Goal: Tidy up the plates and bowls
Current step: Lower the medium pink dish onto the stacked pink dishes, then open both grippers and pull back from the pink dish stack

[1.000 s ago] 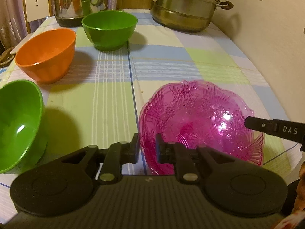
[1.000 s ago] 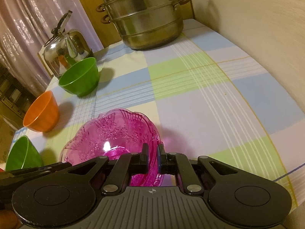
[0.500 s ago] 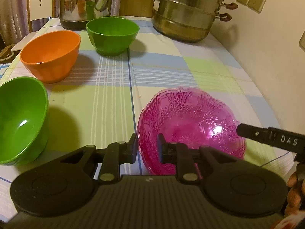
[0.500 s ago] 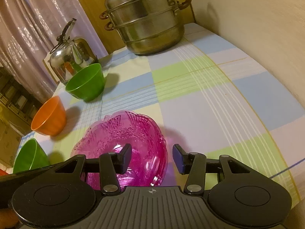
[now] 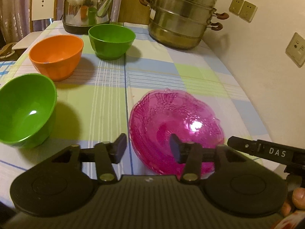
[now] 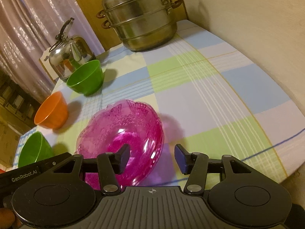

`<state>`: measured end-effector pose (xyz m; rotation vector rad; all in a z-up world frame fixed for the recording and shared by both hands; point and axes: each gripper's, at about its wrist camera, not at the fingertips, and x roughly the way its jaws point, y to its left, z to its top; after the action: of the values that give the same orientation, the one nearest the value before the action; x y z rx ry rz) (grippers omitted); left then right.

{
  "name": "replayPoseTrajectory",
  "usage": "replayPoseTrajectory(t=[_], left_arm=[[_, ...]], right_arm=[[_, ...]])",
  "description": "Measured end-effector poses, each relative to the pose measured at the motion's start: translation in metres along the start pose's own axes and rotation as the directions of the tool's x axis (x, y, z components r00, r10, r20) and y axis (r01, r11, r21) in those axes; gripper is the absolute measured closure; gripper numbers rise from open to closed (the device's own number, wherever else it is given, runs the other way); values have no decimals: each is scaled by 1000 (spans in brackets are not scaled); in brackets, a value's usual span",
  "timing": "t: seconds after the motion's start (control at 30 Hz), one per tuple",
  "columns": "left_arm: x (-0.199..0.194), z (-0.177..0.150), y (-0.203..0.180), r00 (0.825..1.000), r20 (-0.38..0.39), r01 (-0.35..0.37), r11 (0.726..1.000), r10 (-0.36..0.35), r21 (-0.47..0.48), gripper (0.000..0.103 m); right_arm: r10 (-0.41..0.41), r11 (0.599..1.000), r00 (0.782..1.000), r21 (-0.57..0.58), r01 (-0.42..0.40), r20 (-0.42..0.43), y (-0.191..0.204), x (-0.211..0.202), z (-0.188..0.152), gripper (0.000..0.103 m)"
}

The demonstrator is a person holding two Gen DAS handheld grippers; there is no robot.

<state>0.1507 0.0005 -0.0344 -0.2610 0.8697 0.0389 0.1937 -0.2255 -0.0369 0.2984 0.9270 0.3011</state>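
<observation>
Both our left gripper [image 5: 147,147] and right gripper [image 6: 151,157] are opening, fingers straddling the pink plate's [image 5: 177,127] rim without pressing it. The plate sits near the table [image 6: 219,99] edge; a nudge while withdrawing could push it off.

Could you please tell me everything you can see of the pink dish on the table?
The pink dish is translucent magenta, glass or plastic by its look, with an embossed pattern and a scalloped rim. It sits upright and empty on the checked tablecloth. Its near rim lies between each gripper's opening jaws, whose pads appear clear of it.
</observation>
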Motion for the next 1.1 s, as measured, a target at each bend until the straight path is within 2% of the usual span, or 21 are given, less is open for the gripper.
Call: replayPoseTrajectory(t=[0.23, 0.27, 0.3, 0.47, 0.6, 0.83, 1.1], left_arm=[[-29, -17, -6, 1000, 9, -13, 1000, 12, 22, 27], [-33, -19, -6, 1000, 9, -14, 1000, 14, 17, 18], [-37, -22, -5, 1000, 10, -16, 1000, 15, 13, 14], [-53, -33, -2, 1000, 4, -20, 1000, 20, 12, 11], [-66, -40, 0, 998, 17, -60, 998, 60, 23, 9], [-78, -50, 4, 994, 16, -107, 993, 106, 53, 9], [-83, -55, 6, 996, 15, -92, 995, 91, 48, 9]], right_arm=[[-22, 997, 1000, -80, 22, -3, 19, -28, -16, 44], [-30, 996, 1000, -88, 30, -1, 21, -32, -18, 42], [-36, 995, 999, -93, 36, 1, 22, -35, -21, 41], [-59, 988, 998, -143, 59, 3, 29, -51, -34, 34], [-81, 983, 997, -165, 79, -3, 30, -61, -43, 30], [-95, 977, 995, -196, 88, -27, 34, -69, -53, 30], [-85, 974, 996, -214, 75, -39, 41, -74, -63, 30]])
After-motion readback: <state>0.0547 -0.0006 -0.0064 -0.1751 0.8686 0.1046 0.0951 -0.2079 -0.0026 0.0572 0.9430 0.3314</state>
